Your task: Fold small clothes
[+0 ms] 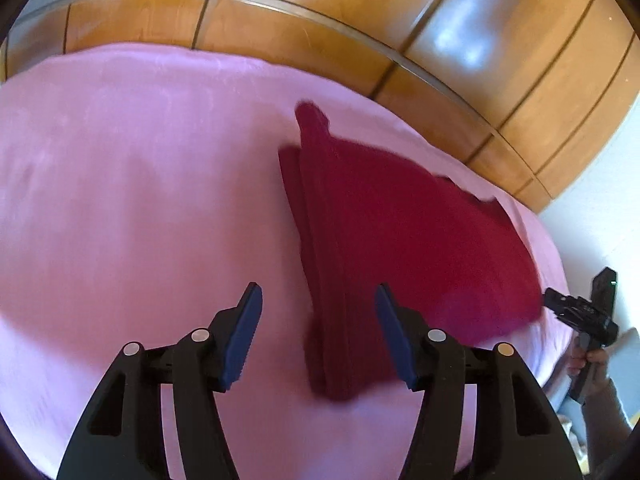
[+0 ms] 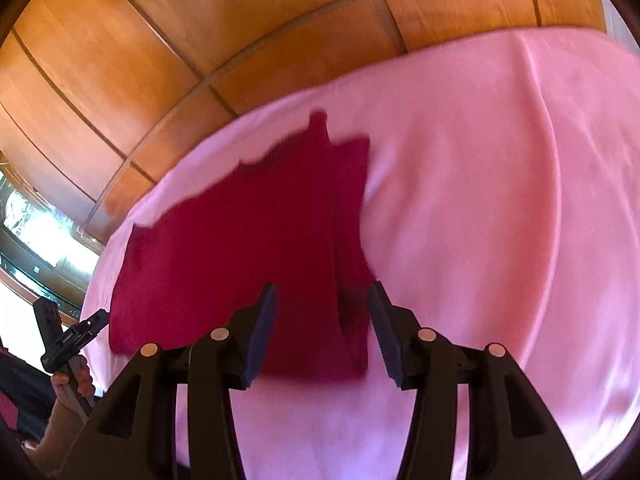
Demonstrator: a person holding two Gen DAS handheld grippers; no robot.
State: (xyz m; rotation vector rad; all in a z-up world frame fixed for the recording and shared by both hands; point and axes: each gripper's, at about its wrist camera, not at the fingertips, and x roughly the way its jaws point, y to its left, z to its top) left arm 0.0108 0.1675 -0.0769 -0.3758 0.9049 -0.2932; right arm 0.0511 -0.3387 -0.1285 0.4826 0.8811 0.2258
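Note:
A dark red garment (image 1: 400, 240) lies partly folded on the pink bed cover (image 1: 140, 200). It also shows in the right wrist view (image 2: 248, 248). My left gripper (image 1: 318, 308) is open and empty, hovering over the garment's near left edge. My right gripper (image 2: 322, 308) is open and empty above the garment's near right corner. The right gripper also shows in the left wrist view (image 1: 560, 304) beside the garment's right edge, and the left gripper shows in the right wrist view (image 2: 90, 322) by its left edge. Both views are blurred by motion.
A glossy wooden wardrobe (image 1: 360, 12) stands close behind the bed. The pink cover (image 2: 500, 200) stretches wide to either side of the garment, with long creases on the right. A mirror or window (image 2: 32, 224) shows at the far left.

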